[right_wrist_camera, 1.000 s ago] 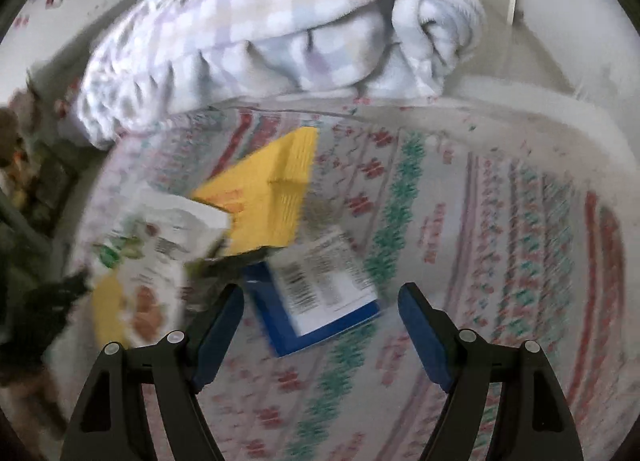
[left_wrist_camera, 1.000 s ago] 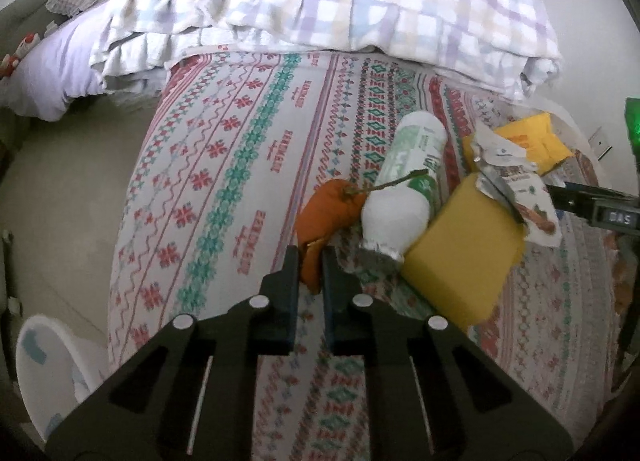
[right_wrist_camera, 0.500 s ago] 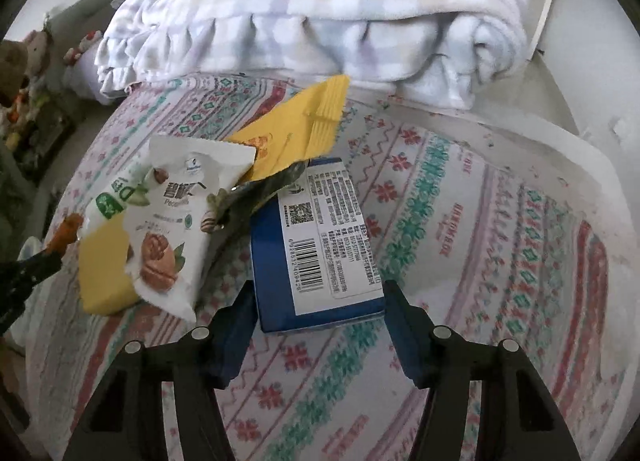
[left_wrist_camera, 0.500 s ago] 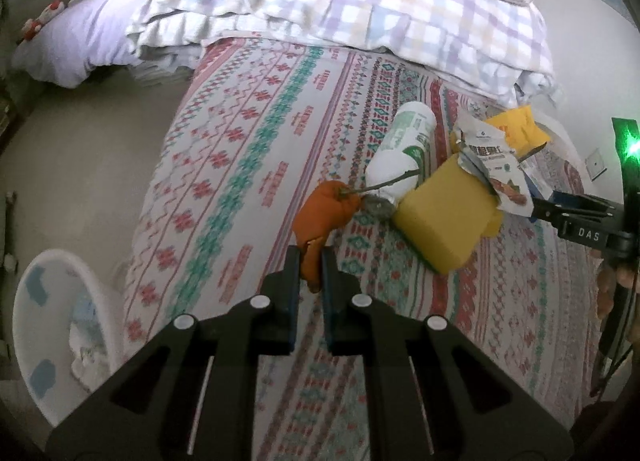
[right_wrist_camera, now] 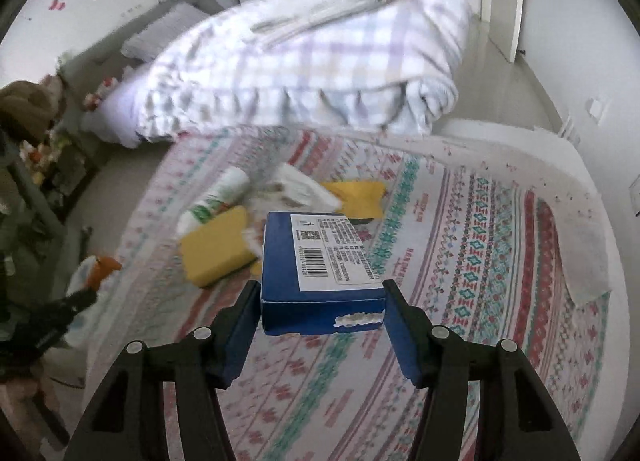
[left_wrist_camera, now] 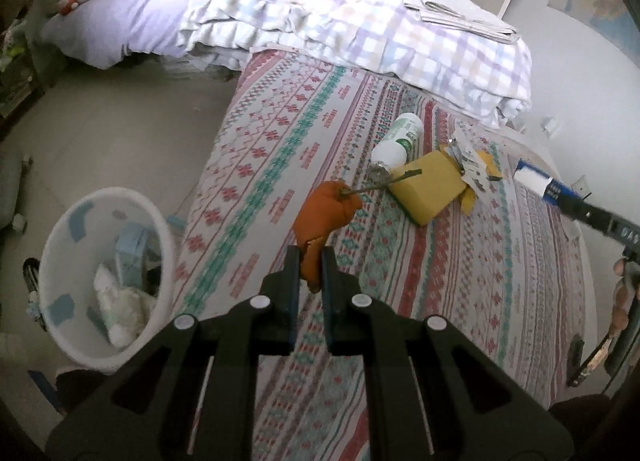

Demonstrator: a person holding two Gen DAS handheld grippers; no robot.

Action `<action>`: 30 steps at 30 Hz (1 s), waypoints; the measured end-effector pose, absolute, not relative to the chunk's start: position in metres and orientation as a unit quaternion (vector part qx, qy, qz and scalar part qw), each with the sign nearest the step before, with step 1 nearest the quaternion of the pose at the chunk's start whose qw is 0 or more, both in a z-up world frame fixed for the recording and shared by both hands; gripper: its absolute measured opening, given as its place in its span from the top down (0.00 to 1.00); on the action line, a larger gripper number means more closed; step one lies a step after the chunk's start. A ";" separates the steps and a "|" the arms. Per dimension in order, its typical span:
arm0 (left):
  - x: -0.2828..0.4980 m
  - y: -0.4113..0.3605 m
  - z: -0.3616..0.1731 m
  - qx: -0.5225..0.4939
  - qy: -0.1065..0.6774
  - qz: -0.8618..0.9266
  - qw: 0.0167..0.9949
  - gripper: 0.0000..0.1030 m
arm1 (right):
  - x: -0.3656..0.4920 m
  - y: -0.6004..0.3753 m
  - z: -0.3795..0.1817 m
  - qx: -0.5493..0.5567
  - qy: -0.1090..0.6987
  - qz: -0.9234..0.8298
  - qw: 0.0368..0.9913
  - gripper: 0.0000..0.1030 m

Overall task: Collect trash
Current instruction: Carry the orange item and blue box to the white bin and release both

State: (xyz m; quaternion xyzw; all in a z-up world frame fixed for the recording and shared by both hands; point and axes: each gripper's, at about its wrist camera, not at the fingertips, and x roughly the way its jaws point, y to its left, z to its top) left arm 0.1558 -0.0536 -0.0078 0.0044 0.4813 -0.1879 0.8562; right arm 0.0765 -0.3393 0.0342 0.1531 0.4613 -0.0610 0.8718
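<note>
My left gripper (left_wrist_camera: 308,265) is shut on an orange peel (left_wrist_camera: 325,213) with a thin stem, held above the patterned bed (left_wrist_camera: 280,149). My right gripper (right_wrist_camera: 320,297) is shut on a blue box (right_wrist_camera: 316,261) with a white barcode label, lifted off the bed; it also shows in the left wrist view (left_wrist_camera: 540,183). On the bed lie a yellow block (left_wrist_camera: 428,187), a white and green bottle (left_wrist_camera: 398,139), a torn snack wrapper (left_wrist_camera: 468,161) and a yellow packet (right_wrist_camera: 360,197). A white bin (left_wrist_camera: 104,277) with trash in it stands on the floor left of the bed.
A folded checked blanket (left_wrist_camera: 360,29) with papers on top lies at the head of the bed. A lilac pillow (left_wrist_camera: 120,25) is at the back left. The floor (left_wrist_camera: 100,133) runs along the bed's left side. A wall is to the right.
My left gripper has lifted the orange peel up and back from the pile, and the bin has come into view. My right gripper closed on the blue box and raised it off the bed.
</note>
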 end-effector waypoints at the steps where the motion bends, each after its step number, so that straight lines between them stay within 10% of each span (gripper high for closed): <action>1: 0.152 -0.051 -0.006 0.005 0.480 -0.187 0.857 0.89 | 0.073 -0.336 0.039 0.156 0.456 -0.058 0.874 0.41; 30: 0.141 0.093 -0.017 -0.053 0.467 -0.085 0.879 0.89 | 0.083 -0.174 0.049 0.087 0.467 0.073 0.877 0.41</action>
